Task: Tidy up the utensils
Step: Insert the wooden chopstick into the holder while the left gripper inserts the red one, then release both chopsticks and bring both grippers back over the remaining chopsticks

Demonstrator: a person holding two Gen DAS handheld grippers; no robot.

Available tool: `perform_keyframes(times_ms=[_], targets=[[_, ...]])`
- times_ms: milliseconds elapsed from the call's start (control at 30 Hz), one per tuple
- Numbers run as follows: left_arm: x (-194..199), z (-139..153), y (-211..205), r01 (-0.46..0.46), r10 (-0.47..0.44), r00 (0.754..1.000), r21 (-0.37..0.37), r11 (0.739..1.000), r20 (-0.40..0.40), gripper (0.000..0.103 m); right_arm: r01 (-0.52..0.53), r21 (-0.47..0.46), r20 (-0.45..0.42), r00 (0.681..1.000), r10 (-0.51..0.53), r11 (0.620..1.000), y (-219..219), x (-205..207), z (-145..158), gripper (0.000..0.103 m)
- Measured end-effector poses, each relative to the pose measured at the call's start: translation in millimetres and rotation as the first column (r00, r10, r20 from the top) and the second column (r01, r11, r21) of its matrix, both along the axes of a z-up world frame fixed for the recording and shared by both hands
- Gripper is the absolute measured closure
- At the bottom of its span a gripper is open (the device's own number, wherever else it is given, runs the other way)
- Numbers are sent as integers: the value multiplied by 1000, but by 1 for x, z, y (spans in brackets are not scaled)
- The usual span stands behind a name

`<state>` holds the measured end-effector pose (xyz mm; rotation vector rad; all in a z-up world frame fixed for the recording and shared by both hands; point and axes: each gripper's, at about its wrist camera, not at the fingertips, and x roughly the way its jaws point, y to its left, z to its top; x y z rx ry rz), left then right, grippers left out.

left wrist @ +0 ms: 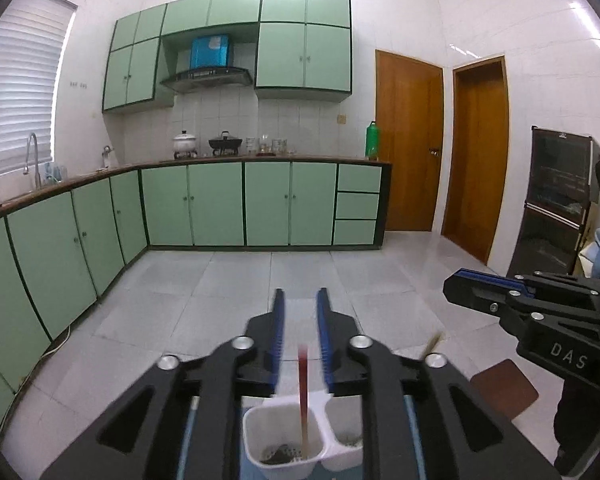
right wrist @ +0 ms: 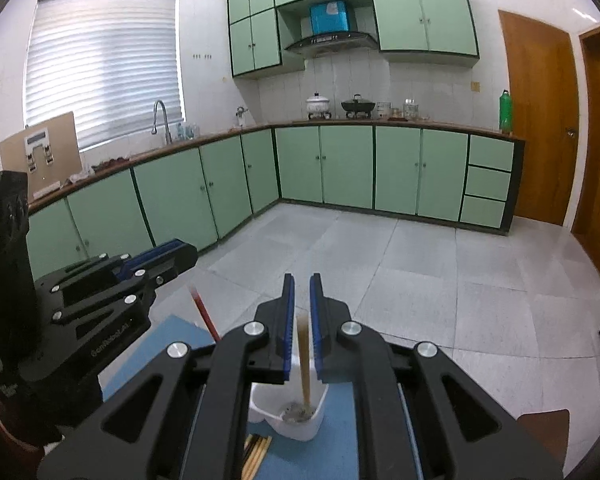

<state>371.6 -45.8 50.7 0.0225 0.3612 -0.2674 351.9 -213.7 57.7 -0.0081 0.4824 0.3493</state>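
Left wrist view. The left tongs stand spread, nothing between the blue pads. Below and just behind the tips sits a white holder with two compartments. A red chopstick stands in the compartment lying under the gap; its foot rests at the bottom, its top rises toward the tips. Its long axis runs close to upright, with a slight lean. It appears clear of both pads, though contact low down cannot be ruled out. The right tongs show at the right edge, near but apart.

Right wrist view. The right tongs are nearly pressed together, a narrow gap left. A tan chopstick stands in that gap, foot in the holder, top toward the tips, long axis near upright. Whether the pads grip it or merely flank it cannot be told. More tan sticks lie flat on the blue mat, just left of the holder. The left tongs sit to the left, the red chopstick below them, leaning.

Assessment. The step in hand appears to be setting sticks upright in the holder. To do it well: release only once the foot is seated, then withdraw straight up along the stick's axis, avoiding sideways drag that would tip the holder.
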Motion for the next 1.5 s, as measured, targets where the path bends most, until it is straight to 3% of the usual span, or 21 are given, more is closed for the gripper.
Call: perform_keyframes(times_ms=[67,267,333,400,633,800,933,1200,1500], targets=[[-6,-1,4,-2,2,1000,1,1000,-1,79,8,8,0,1000,-8,1000,-1,-5,-1,89],[-34,6,15,-14,14,1000,0,1000,7,59,36,46,31,999,-37,998,-12,-32,7,61],[-46,7,18,-13,13,1000,-4,1000,4,56,50,49,42,998,-53,998,-16,-48,6,46],[-64,3,24,-28,28,1000,-2,1000,-6,51,62,47,49,997,-65,997,-21,-68,0,41],[-127,-46,37,-64,64,994,7,998,-90,39,87,23,-12,996,-87,996,-27,-133,-49,17],[-160,-109,36,-68,80,971,63,996,-225,39,110,-11,-123,986,-110,994,-15,-175,-111,17],[-170,-151,39,-77,94,938,64,995,-334,39,106,-42,-203,973,-112,994,3,-196,-155,17],[-192,-192,38,-80,112,905,95,992,-410,39,91,-78,-289,951,-110,993,27,-218,-204,17],[-202,-209,38,-98,133,880,101,990,-456,39,51,-129,-340,936,-93,990,42,-226,-222,27]])
